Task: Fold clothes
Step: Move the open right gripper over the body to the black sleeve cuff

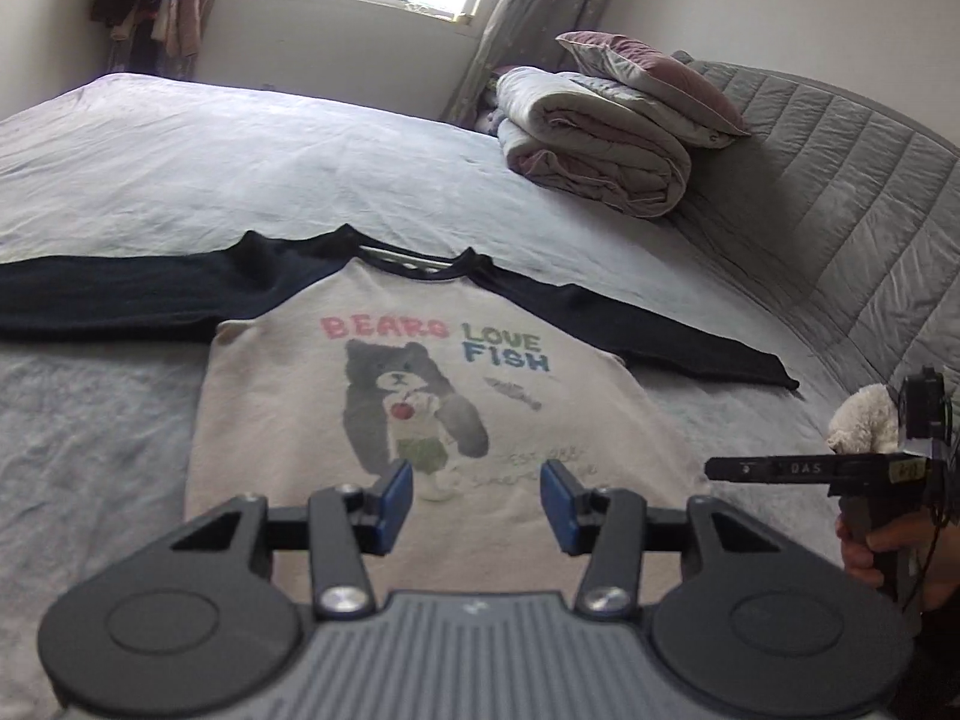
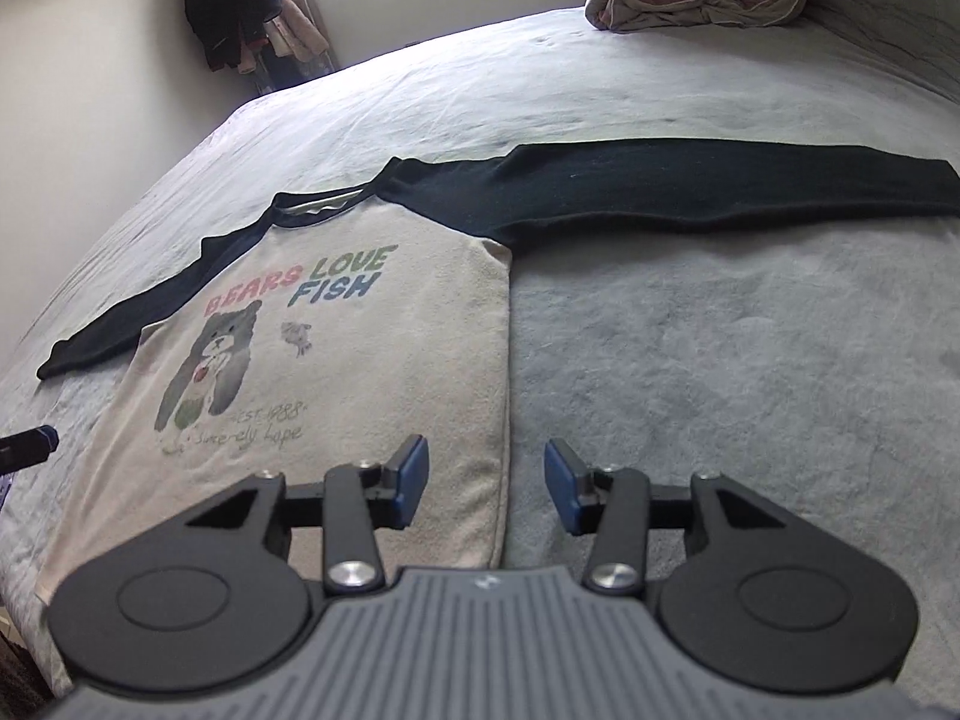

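**Shirt spread flat, both grippers poised at the hem**

The shirt (image 1: 420, 408) lies face up on the bed (image 1: 210, 168), collar at the far end, hem near, bear print showing. Both dark sleeves run straight out to left and right, so the whole garment is laid open. That looks like the set-up for a first fold: every edge is easy to reach and nothing is bunched.

The left gripper (image 1: 477, 495) hangs over the near middle of the body, angled down toward the print. Its jaws stand partly apart with only bare cloth seen below them; nothing is pinched. The right gripper (image 2: 486, 480) tilts down more steeply at the shirt's right side edge. One blue pad sits over the cream cloth and the other over the bedsheet, jaws likewise partly apart and empty.

In the left view, a hand (image 1: 888, 552) at the right edge grips the other tool's handle, level with the hem.

Far right, a folded quilt (image 1: 600, 144) with a pillow (image 1: 654, 78) on top stays well apart from the shirt.

My read: folding not yet begun; a sleeve or side edge is the likely next grab.
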Available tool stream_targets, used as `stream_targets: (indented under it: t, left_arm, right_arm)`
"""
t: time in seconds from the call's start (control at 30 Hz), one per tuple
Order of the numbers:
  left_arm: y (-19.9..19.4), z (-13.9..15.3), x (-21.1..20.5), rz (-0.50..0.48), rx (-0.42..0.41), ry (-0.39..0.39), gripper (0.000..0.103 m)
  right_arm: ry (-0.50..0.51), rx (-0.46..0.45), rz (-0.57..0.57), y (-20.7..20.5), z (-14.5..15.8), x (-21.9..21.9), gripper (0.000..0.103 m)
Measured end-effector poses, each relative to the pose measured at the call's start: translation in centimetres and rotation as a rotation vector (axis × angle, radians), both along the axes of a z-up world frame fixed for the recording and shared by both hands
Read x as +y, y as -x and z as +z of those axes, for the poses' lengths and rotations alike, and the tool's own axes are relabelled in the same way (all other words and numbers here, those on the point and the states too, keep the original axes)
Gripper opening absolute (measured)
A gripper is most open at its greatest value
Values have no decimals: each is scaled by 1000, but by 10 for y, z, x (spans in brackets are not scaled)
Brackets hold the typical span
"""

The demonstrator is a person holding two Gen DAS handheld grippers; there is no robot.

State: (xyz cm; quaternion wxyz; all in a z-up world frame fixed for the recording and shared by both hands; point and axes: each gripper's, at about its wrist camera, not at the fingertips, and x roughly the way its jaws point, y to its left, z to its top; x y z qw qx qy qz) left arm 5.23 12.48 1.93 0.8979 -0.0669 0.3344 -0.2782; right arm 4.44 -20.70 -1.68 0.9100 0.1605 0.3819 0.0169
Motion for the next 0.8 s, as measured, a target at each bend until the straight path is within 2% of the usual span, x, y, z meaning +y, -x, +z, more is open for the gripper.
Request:
stream_targets:
  t: [0.13, 0.2, 0.23, 0.3, 0.33, 0.37, 0.4, 0.5, 0.6, 0.63, 0.67, 0.73, 0.8]
  left_arm:
    - [-12, -25, -53, -138, -25, 21, 46]
    - [-15, -41, -74, -199, -29, 39, 45]
    - [-15, -49, -82, -219, -30, 32, 45]
    - [-17, -66, -97, -242, -9, -26, 45]
    - [-15, -75, -102, -243, -7, -65, 40]
    - [-9, -78, -104, -248, -51, -85, 40]
    - [-5, -79, -105, -255, -74, -104, 40]
    - [-3, -76, -105, -263, -84, -122, 41]
    - [-5, -70, -104, -264, -69, -106, 43]
    - [-6, -68, -104, -265, -66, -93, 42]
    - [-5, -65, -104, -274, -69, -73, 42]
    - [-2, -62, -106, -298, -86, -48, 43]
    - [3, -63, -110, -332, -97, -57, 43]
  right_arm:
    - [-85, -17, -2, -6, -14, -8, 45]
    - [-84, -21, 30, -10, -19, -1, 30]
    - [-69, -16, 50, -12, -22, 4, 11]
    - [-5, -29, 41, -10, -16, 12, 9]
    - [48, -61, 12, -3, -6, 13, 9]
    - [76, -93, 0, 1, -1, 12, 8]
    - [70, -80, 4, -1, -3, 8, 8]
    - [14, -28, 1, -8, -16, 1, 12]
    - [-64, -5, -19, -4, -14, -6, 26]
    - [-85, 4, -28, -1, -11, -9, 38]
    - [-102, 11, -34, 6, -8, -12, 46]
    - [-131, 38, -38, 22, -4, -15, 46]
    - [-150, 80, -32, 37, -4, -15, 46]
